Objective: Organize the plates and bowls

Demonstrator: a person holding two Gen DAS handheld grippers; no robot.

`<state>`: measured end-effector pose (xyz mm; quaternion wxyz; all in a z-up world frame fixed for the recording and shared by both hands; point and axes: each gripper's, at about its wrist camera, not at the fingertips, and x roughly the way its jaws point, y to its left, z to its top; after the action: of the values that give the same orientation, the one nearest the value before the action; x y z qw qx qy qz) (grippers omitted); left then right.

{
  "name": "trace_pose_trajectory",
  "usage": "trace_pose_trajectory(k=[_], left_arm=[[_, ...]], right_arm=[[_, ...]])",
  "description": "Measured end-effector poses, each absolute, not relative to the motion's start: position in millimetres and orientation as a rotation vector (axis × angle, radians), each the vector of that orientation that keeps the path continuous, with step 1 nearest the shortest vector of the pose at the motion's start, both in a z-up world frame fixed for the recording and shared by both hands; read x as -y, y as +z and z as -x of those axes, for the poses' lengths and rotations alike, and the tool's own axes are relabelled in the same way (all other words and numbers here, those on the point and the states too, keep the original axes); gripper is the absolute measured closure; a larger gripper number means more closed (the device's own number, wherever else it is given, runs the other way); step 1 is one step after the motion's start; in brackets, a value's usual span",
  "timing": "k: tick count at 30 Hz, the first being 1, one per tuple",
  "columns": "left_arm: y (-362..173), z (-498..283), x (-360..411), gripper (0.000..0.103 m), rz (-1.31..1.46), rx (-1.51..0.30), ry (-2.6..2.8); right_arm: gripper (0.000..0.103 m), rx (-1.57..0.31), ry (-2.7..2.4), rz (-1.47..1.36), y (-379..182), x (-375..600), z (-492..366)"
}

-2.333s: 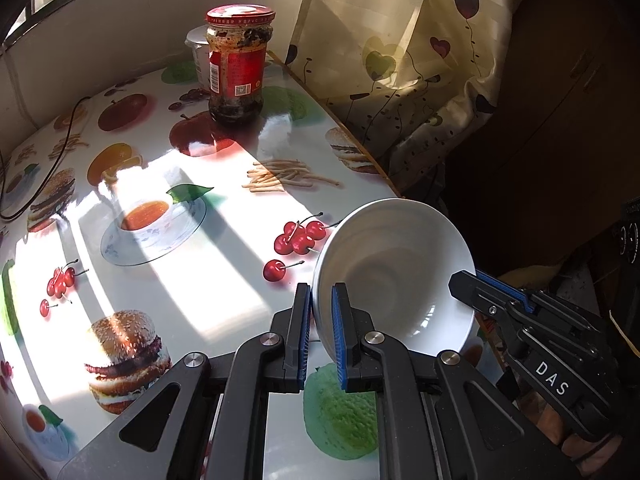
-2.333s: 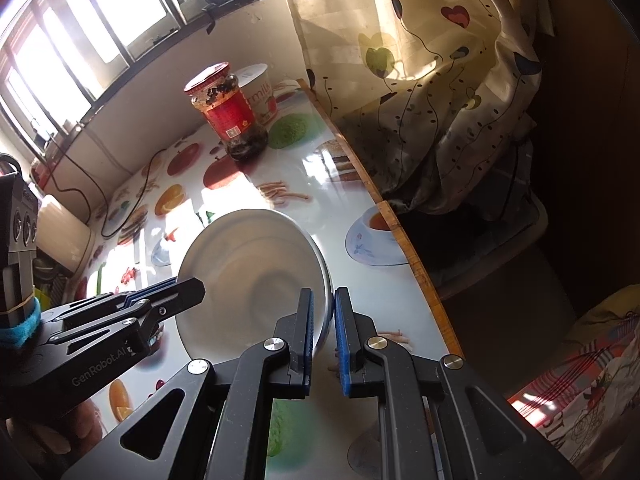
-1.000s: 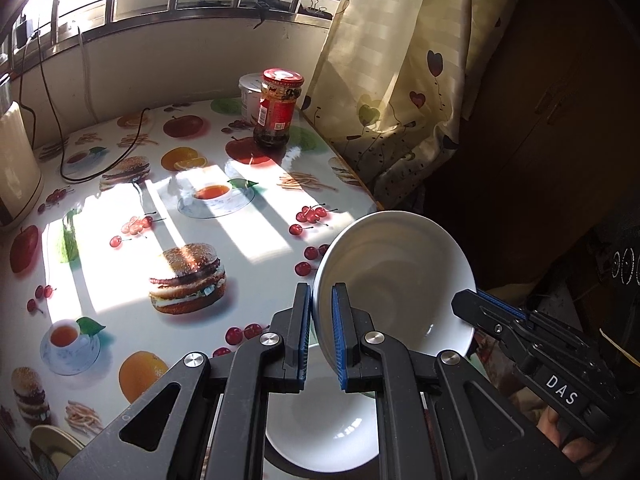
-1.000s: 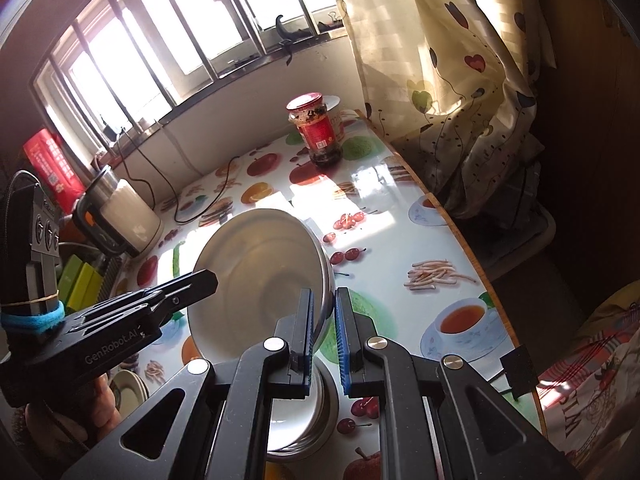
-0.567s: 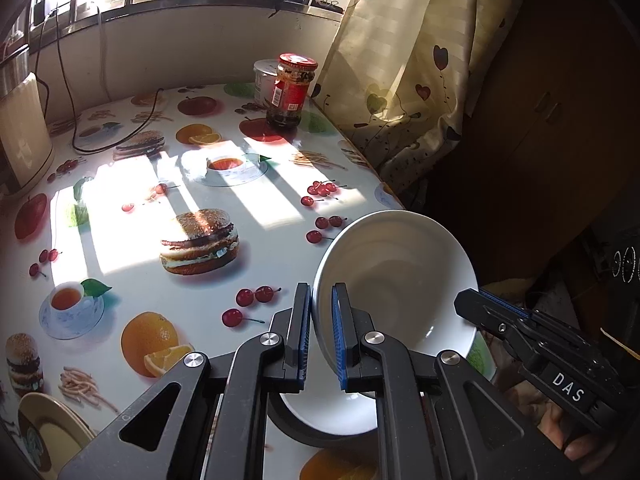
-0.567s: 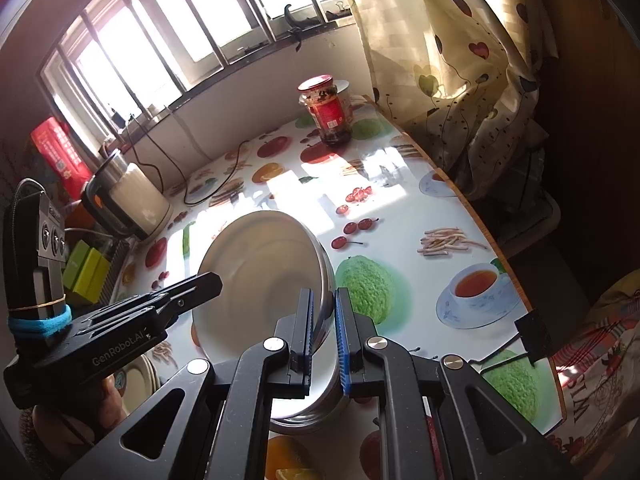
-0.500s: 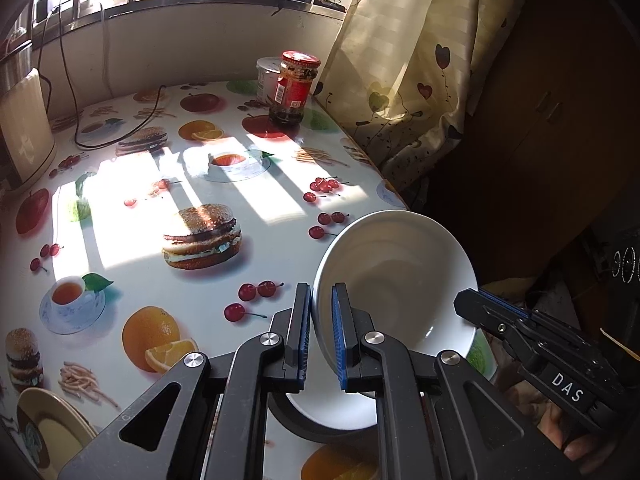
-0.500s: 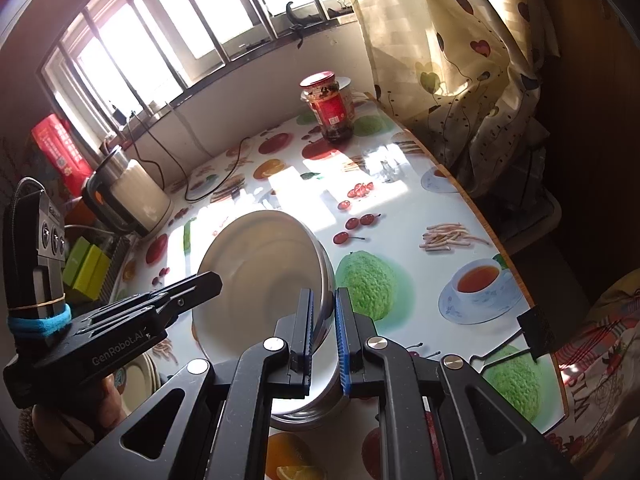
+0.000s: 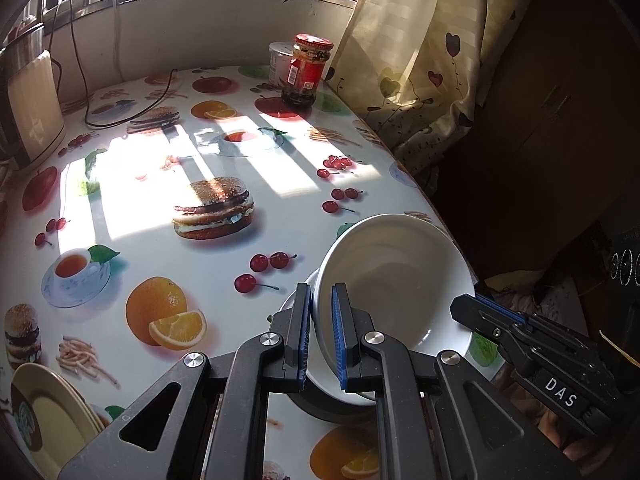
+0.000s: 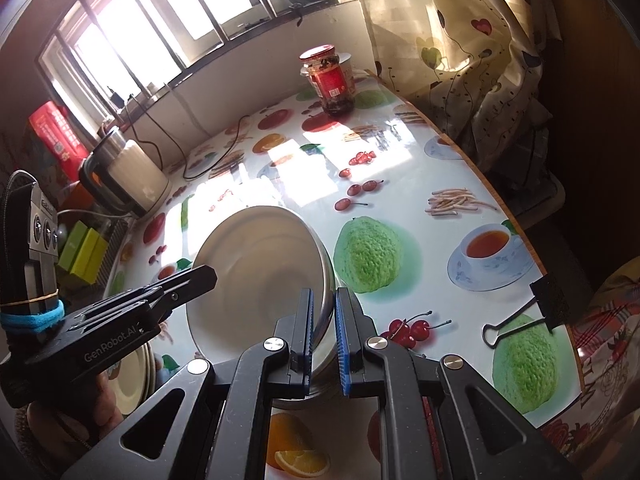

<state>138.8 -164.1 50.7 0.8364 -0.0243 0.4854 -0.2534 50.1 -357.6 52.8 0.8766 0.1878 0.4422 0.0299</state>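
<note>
Both grippers hold one white bowl (image 9: 394,280) by opposite rims. My left gripper (image 9: 321,334) is shut on its left rim. My right gripper (image 10: 323,336) is shut on its right rim; the bowl (image 10: 256,272) also shows in the right wrist view. The bowl tilts just above a stack of white bowls (image 9: 332,404) near the table's front edge; the stack (image 10: 320,376) peeks out below the held bowl. A stack of cream plates (image 9: 48,420) lies at the front left, also seen in the right wrist view (image 10: 132,372).
The table (image 9: 168,264) has a fruit-and-burger print cloth. A red-lidded jar (image 9: 306,70) and a white tub (image 9: 280,62) stand at the far edge. A kettle (image 10: 124,176) with a cord sits at the far left. A black binder clip (image 10: 528,312) lies at the right edge by the curtain (image 9: 420,60).
Both grippers have carried the bowl back toward the table's front edge and lowered it over the stack of white bowls. Both stay shut on its rim.
</note>
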Motion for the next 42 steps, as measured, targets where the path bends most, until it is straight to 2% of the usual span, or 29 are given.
trace_pose_trajectory(k=[26, 42], left_arm=[[35, -135, 161, 0.092, 0.049, -1.072, -0.513], [29, -138, 153, 0.092, 0.105, -1.076, -0.536]], right_arm=[[0.092, -0.960, 0.069, -0.390, 34, 355, -49], [0.087, -0.956, 0.077, -0.396, 31, 354, -50]])
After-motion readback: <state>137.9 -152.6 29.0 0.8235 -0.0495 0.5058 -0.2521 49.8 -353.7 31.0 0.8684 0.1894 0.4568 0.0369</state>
